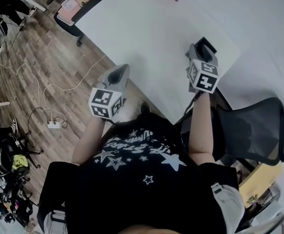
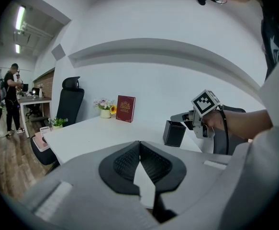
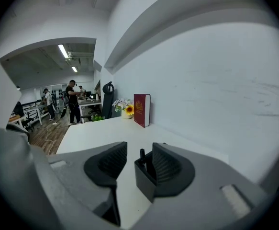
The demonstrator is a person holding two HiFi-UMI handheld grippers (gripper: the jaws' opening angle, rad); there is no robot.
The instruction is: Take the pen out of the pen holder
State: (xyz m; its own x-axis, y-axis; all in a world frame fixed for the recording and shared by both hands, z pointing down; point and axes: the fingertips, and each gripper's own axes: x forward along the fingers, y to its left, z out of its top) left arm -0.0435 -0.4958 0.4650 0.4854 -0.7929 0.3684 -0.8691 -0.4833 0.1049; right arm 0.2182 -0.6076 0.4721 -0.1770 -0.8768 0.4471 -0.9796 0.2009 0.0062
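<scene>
Right claw point(image 3: 139, 150) has its jaws apart around the black pen holder point(image 3: 144, 181) - the holder's near left corner shows in the gap, the right jaw covers the rest, no pad visibly pressing - and the pen point(image 3: 142, 154) stands upright inside, dark tip poking above the rim. The holder sits at the near right corner of the white counter point(image 1: 146, 28); a red book point(image 3: 141, 110) and flowers point(image 3: 124, 107) stand at the far side. Left claw point(image 2: 139, 143) hangs off the near left edge - pads together, empty.
</scene>
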